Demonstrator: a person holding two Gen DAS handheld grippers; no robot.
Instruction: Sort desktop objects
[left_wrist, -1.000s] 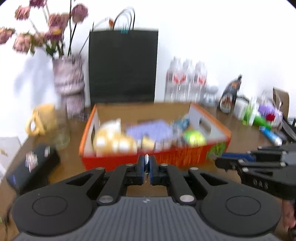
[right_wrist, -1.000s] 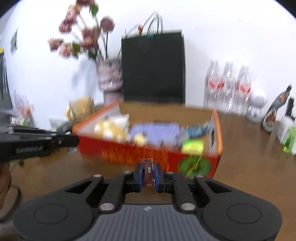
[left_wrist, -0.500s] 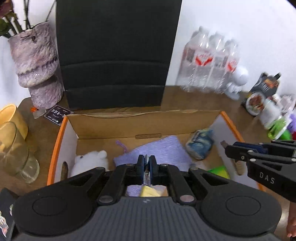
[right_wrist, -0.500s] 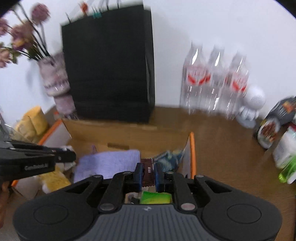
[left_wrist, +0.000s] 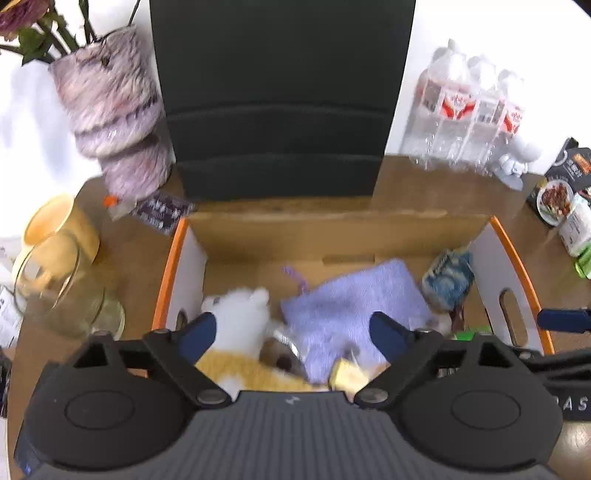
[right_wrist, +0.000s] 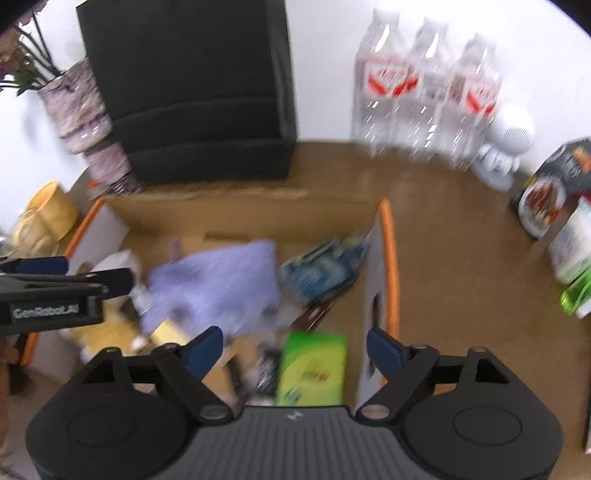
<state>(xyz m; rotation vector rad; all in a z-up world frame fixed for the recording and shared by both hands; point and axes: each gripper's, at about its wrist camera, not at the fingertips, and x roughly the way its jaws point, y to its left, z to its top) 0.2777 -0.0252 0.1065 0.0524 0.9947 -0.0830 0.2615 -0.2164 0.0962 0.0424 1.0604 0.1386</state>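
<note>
Both pairs of jaws stand spread wide, having just been opening, and nothing sits pinched between either pair. The left gripper (left_wrist: 291, 334) hangs over the left half of the cardboard box (left_wrist: 332, 230), its blue fingertips (left_wrist: 195, 336) apart above the box's contents. The right gripper (right_wrist: 295, 349) hangs over the right end of the same box, one fingertip over the inside and the other over its orange-edged end wall (right_wrist: 386, 258).

At the far left of the desk stand a yellow mug (left_wrist: 61, 229) and a clear glass (left_wrist: 70, 299) just beside it, with a mottled purple vase (left_wrist: 110, 122) behind them. Inside the box, at its left end, lies a white and yellow plush toy (left_wrist: 243, 321). Next to it a small dark, shiny object (left_wrist: 282, 352) lies in motion blur; it may be a wrapped piece just let go, but I cannot tell. A lilac cloth (left_wrist: 354, 299) covers the middle, and a small yellow piece (left_wrist: 347, 374) lies at its near edge. A blue packet (right_wrist: 325, 267) leans against the right wall, with a dark brown bar (right_wrist: 314, 314) just in front of it and a green packet (right_wrist: 312, 369) nearest the camera. Behind the box stands a black paper bag (left_wrist: 280, 96), and to the right along the wall stand water bottles (right_wrist: 424, 92) and a white figurine (right_wrist: 506, 147).
</note>
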